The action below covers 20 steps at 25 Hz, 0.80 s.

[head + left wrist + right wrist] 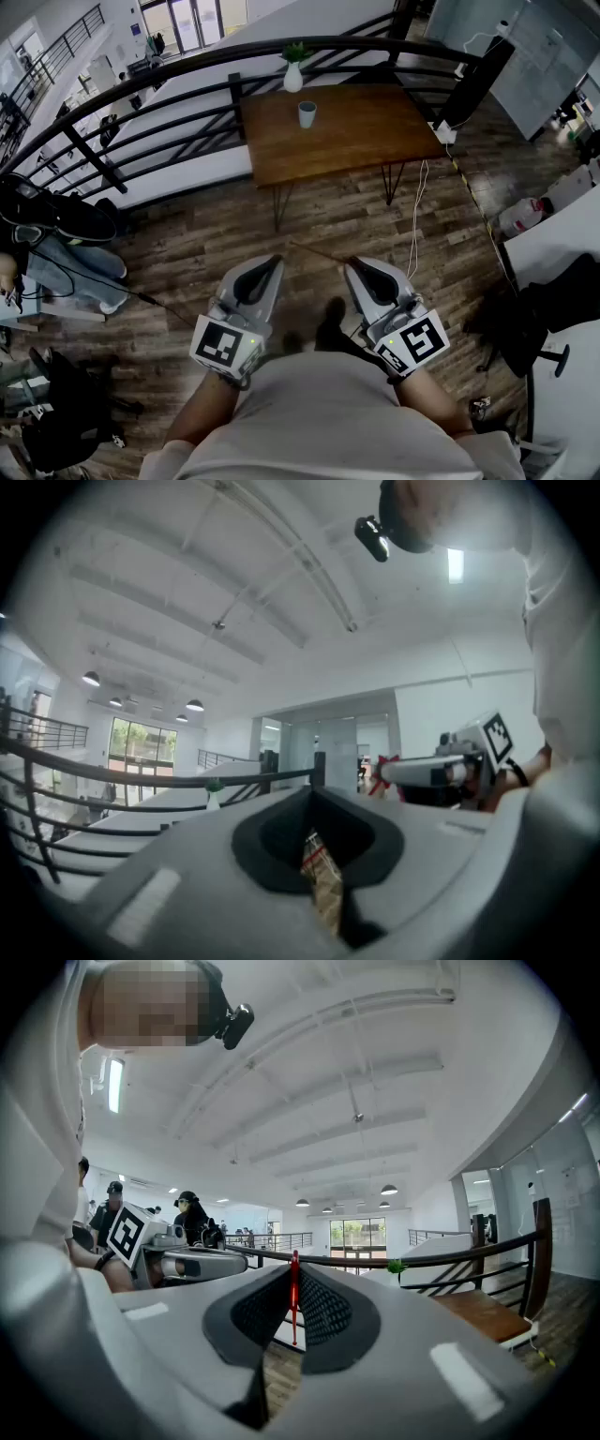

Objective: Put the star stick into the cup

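Work is just starting: the right gripper point(294, 1267) pinches the star stick point(293, 1302), and the cup point(307, 113) stands far off on the table point(375, 136). The jaws of the left gripper point(314, 799) are pressed together on nothing.

grey left tongs point(277, 259) and right tongs point(349, 265), white shirt point(328, 422).

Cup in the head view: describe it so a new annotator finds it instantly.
Find the wooden table in the upper middle of the head view. Near its far left corner stand two small things: the cup and, just behind it, a white vase. The cup is the shorter, open-topped one; the vase holds a green plant.
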Available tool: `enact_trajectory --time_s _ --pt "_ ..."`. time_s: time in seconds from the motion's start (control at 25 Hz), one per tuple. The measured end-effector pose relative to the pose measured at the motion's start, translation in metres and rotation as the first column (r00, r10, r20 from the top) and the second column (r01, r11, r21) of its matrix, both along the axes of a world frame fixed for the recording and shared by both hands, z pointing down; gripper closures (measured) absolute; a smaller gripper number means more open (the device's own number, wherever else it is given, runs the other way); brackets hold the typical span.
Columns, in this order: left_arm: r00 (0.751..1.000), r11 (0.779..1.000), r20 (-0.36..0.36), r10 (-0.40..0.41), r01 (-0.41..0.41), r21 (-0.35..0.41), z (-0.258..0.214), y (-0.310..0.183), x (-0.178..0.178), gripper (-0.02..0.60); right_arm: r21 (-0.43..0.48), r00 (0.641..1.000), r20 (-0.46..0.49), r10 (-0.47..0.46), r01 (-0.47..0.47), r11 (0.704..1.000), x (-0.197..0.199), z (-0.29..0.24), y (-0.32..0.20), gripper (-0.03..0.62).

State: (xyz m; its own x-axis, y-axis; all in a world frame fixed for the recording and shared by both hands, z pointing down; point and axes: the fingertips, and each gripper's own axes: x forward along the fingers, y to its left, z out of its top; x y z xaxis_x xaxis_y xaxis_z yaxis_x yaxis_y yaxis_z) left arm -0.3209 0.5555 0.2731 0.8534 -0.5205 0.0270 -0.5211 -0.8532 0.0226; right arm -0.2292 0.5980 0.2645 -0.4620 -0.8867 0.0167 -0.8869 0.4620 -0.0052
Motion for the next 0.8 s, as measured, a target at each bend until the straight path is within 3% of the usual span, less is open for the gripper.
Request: enact_trajectory --time_s 0.8 --pt "1.0 1.0 0.006 -0.026 0.026 -0.016 0.001 -0.036 0.008 0.578 0.005 0.999 0.045 -0.023 0.023 1.0 0.014 0.003 -0.039 0.569"
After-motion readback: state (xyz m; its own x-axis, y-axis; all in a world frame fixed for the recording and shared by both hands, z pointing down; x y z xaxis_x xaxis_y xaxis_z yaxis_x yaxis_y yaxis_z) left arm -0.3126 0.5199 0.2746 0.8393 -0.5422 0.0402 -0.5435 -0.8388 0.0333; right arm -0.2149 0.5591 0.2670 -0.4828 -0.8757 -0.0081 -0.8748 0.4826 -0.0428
